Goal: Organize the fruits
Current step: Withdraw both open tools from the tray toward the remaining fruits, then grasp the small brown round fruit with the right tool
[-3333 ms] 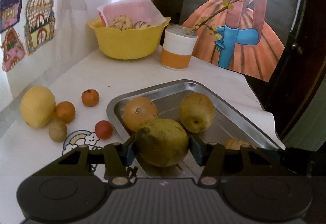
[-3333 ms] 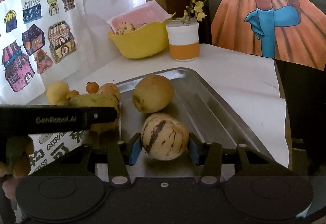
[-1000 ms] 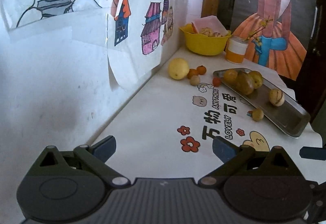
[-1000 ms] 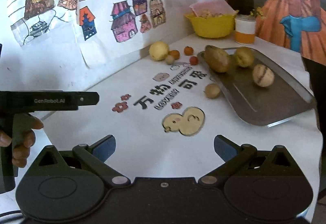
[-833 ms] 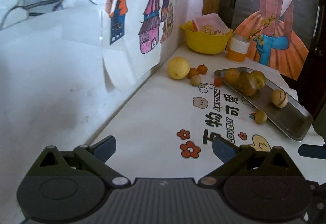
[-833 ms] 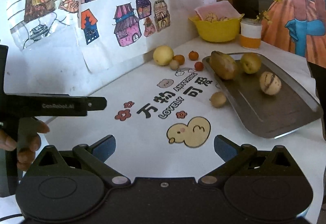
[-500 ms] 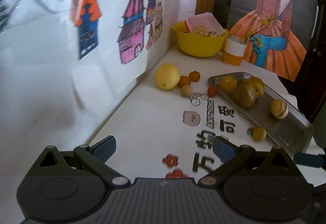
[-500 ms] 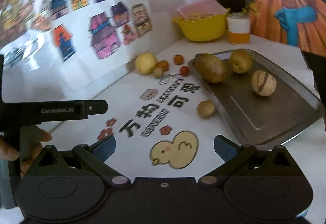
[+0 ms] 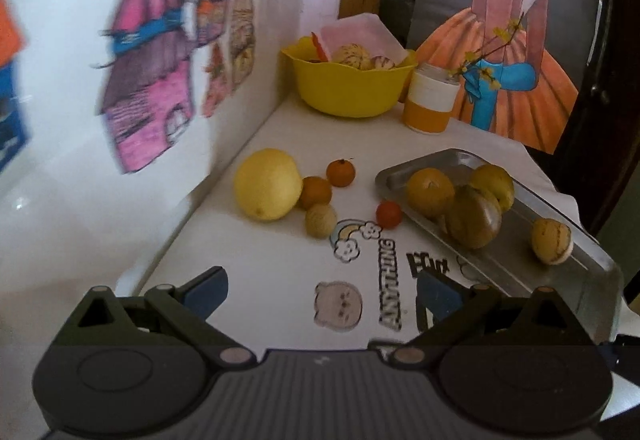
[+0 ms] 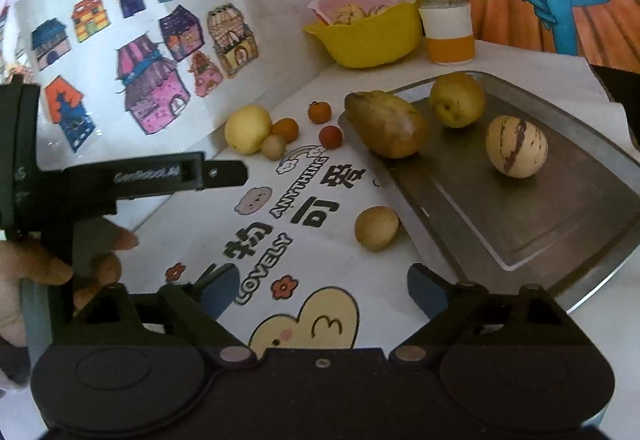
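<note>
Both grippers' jaws wide, empty.

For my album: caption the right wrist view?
Open right gripper faces a metal tray holding a striped melon.

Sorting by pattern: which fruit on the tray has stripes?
The pale round fruit with dark purple stripes, lying alone on the tray; the others there are plain.

Tablecloth [image 10: 304, 264] print: "ANYTHING", "LOVELY", Chinese characters 万物可爱. Left hand-held gripper [image 10: 176, 175] lettering blurred.
</note>
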